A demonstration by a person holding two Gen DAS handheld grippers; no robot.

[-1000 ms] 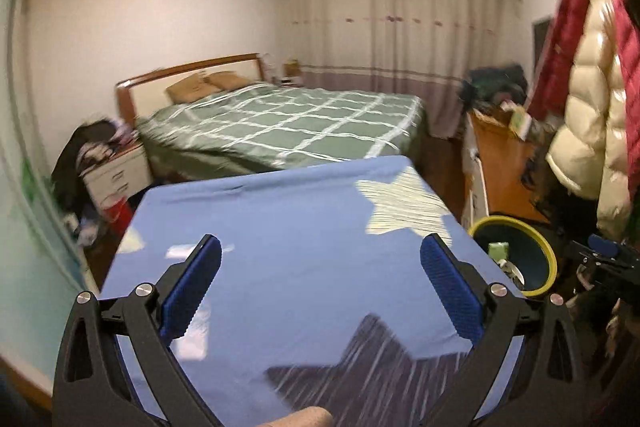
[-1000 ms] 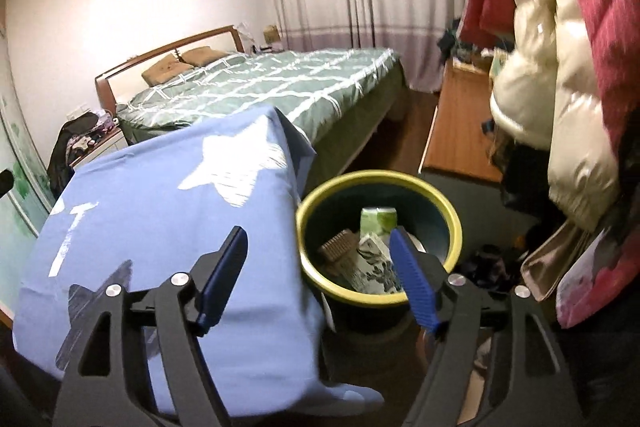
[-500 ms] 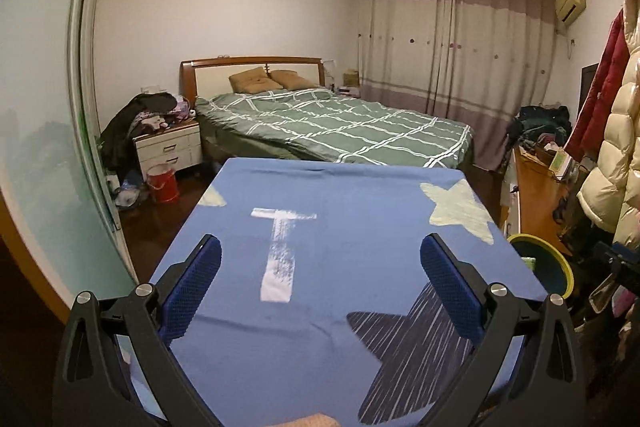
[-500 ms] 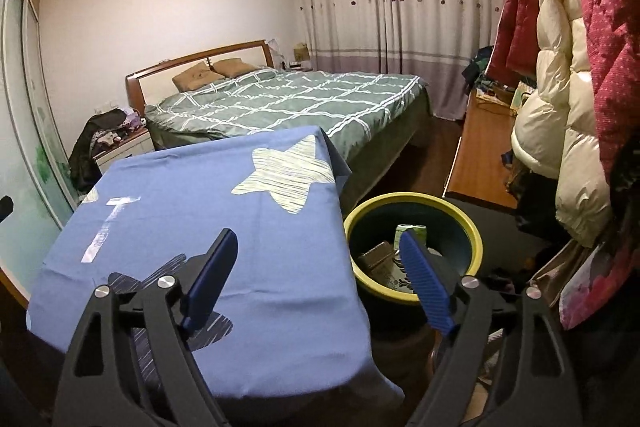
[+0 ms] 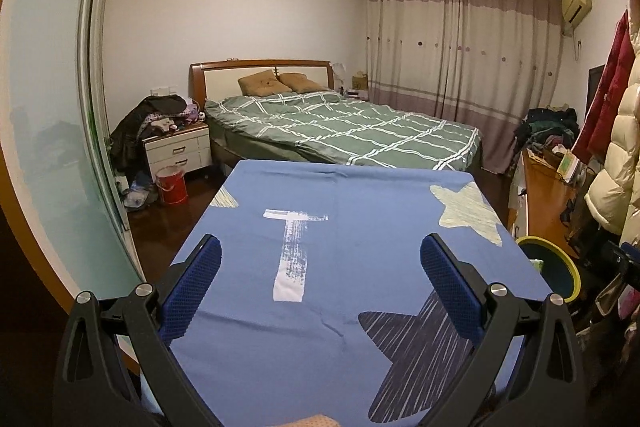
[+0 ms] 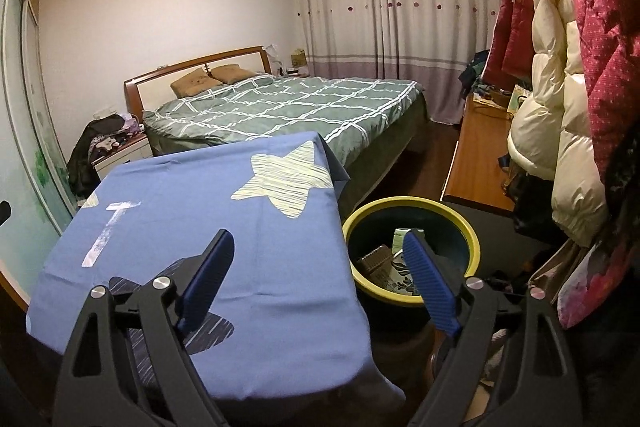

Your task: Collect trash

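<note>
The trash [image 6: 394,269], some cartons and printed wrappers, lies inside the bin [image 6: 448,211], which stands on the floor just beside the right edge of the worktop [image 6: 200,211]. On the blue star cloth covering the worktop, no litter shows in either view.

The right tongs [image 6: 320,281] hang over the gap between worktop corner and bin. Their jaws have just been opening; they stand wide with nothing between them. The left tongs [image 5: 320,287] hover above the cloth, also wide and empty.

With the worktop bare, the likely risk is a wasted search: any litter left may lie on the floor or among the heaped clothes, where it is hard to tell from belongings. Reaching low by the bin, the right tongs could snag the hanging cloth or knock the rim and tip the bin.
</note>
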